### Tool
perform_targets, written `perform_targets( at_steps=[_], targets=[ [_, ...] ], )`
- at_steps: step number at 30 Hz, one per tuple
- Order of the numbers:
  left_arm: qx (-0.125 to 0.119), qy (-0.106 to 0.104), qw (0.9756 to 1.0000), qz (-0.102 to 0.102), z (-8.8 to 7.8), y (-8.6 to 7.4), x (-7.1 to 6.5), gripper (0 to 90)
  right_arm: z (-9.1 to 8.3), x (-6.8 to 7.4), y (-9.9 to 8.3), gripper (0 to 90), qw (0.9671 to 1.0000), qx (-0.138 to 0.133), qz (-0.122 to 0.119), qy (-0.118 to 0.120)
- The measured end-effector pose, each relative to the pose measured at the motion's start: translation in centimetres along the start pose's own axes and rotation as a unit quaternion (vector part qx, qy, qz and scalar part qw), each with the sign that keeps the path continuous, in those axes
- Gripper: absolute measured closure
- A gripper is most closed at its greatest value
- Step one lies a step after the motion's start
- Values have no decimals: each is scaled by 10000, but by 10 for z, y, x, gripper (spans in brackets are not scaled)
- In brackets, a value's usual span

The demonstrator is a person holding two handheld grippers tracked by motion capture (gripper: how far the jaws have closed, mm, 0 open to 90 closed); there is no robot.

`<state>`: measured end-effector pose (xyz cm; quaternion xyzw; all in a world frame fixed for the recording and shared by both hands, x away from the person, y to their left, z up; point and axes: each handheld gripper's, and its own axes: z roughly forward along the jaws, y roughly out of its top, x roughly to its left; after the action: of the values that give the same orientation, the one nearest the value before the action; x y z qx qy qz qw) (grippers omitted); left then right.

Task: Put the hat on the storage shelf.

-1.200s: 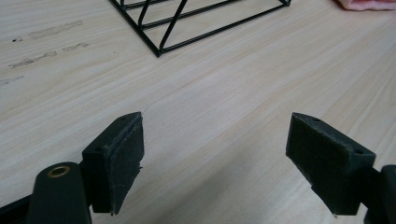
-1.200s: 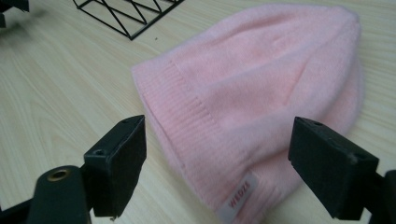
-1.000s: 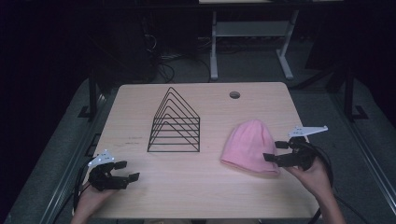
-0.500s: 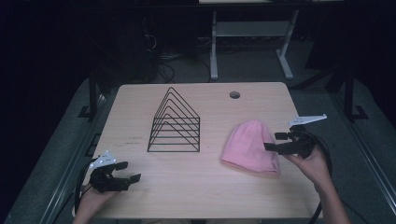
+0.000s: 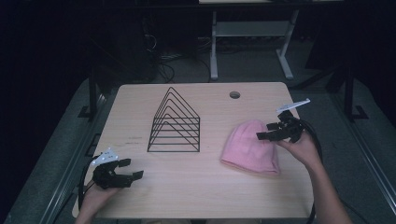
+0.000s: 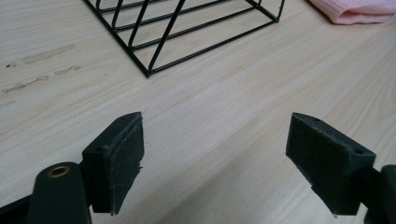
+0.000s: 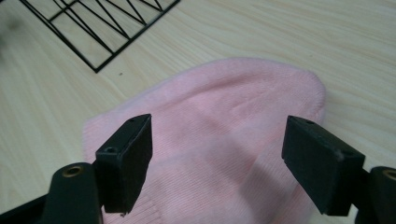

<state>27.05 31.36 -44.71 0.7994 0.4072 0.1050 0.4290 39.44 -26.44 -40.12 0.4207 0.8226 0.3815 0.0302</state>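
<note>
Two tools work over a pale wooden worktop [image 5: 196,186], with a black wire rack [image 5: 175,122] near its middle as the landmark. Right of the rack lies a pink knit beanie [image 5: 250,147], flat on the wood and close beside the rack's base without touching it. The right tool [image 5: 271,135] hovers over the beanie's far right edge, jaws spread wide with nothing between them (the right gripper view shows pink knit below the gap). The left tool [image 5: 130,169], also wide and empty, sits left of and nearer than the rack.
</note>
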Motion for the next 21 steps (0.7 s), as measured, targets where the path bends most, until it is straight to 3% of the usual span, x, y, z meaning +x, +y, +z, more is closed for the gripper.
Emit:
perform_targets(
  at_steps=[16,21],
  targets=[
    [-23,-46,9999,112,3,5,-1,190,25,-29,18,291,9992,245,262,-201],
    [-23,38,9999,118,4,5,1,190,37,-36,19,294,9980,424,294,-355]
  ],
)
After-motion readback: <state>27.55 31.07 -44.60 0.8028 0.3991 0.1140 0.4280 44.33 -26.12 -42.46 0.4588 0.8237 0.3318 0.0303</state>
